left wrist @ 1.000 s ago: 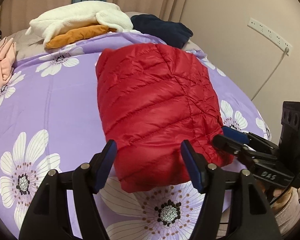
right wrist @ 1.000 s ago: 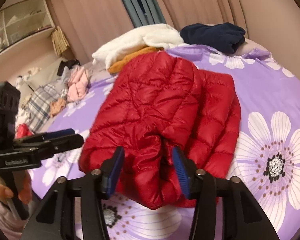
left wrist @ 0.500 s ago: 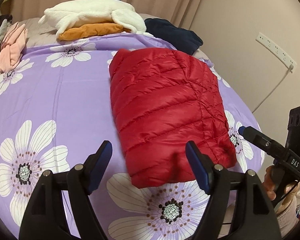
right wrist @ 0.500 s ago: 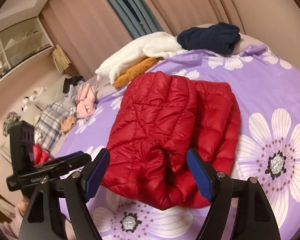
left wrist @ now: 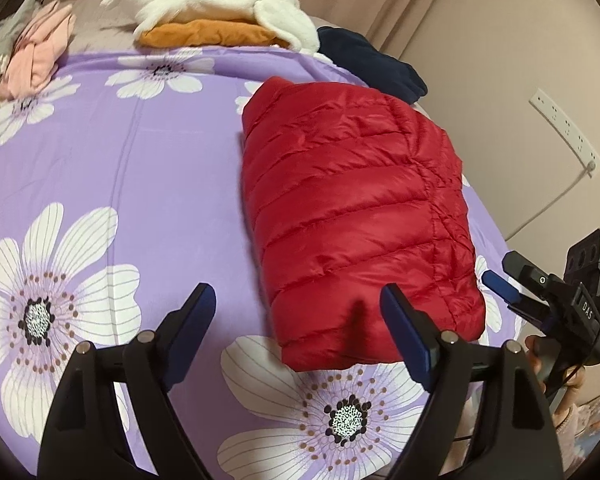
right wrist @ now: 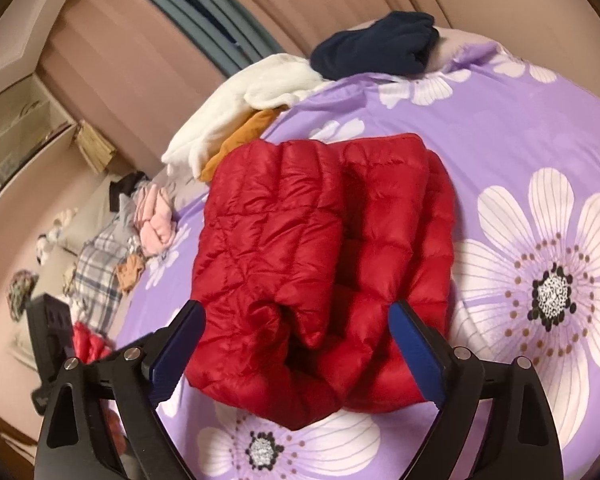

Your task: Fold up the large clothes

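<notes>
A red quilted down jacket (left wrist: 356, 216) lies folded into a thick rectangle on the purple flowered bedspread (left wrist: 112, 184). In the right wrist view the jacket (right wrist: 324, 256) shows its layered open end toward the camera. My left gripper (left wrist: 300, 328) is open and empty, held above the bedspread at the jacket's near left corner. My right gripper (right wrist: 296, 344) is open and empty, held just short of the jacket's near end. The right gripper also shows at the right edge of the left wrist view (left wrist: 500, 286). Neither gripper touches the jacket.
Folded white (left wrist: 216, 4) and orange (left wrist: 208, 34) clothes and a navy garment (left wrist: 372, 64) lie at the far end of the bed. Pink clothes (left wrist: 36, 56) lie at the far left. A wall with a power strip (left wrist: 564, 124) runs along the right. Shelves (right wrist: 16, 136) stand beyond the bed.
Both grippers have opened wider and pulled back from the jacket. The right gripper let go of the jacket's near end, which now rests on the bed.
</notes>
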Motion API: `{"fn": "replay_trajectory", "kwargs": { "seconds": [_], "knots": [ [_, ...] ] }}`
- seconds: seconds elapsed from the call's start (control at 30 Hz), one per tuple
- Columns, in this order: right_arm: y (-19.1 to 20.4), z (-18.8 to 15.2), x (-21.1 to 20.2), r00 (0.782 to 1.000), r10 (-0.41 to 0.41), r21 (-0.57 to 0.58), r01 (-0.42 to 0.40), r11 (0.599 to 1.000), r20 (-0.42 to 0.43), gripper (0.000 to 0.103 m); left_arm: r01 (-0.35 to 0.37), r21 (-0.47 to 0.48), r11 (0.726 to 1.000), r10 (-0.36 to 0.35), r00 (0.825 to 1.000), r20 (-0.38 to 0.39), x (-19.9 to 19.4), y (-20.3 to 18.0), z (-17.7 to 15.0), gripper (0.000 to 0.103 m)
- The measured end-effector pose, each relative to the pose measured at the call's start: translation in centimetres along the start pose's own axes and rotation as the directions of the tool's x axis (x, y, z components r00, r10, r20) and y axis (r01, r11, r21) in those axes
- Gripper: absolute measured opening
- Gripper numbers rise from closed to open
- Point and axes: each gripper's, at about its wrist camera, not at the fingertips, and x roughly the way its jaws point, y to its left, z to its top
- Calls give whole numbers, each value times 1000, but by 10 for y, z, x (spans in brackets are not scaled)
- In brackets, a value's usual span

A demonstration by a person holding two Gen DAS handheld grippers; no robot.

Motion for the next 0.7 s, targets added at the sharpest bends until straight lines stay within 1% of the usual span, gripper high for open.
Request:
{"fn": "replay_trajectory", "kwargs": {
  "seconds": [0.2, 0.3, 0.43, 0.7],
  "knots": [
    [-14, 8, 0, 1000, 5, 46, -5, 999, 0, 93, 29, -95, 995, -31, 999, -16, -1, 19, 1, 85],
    [-25, 11, 1, 1000, -2, 81, 3, 997, -15, 94, 46, -139, 989, -48, 999, -8, -4, 30, 0, 90],
    [-36, 13, 5, 999, -4, 130, 9, 991, -37, 96, 43, -190, 981, -48, 999, -22, -1, 43, -3, 91],
    [-49, 10, 14, 998, -8, 183, 21, 983, -68, 97, 63, -214, 975, -75, 996, -46, 6, 51, -4, 91]
  ]
}}
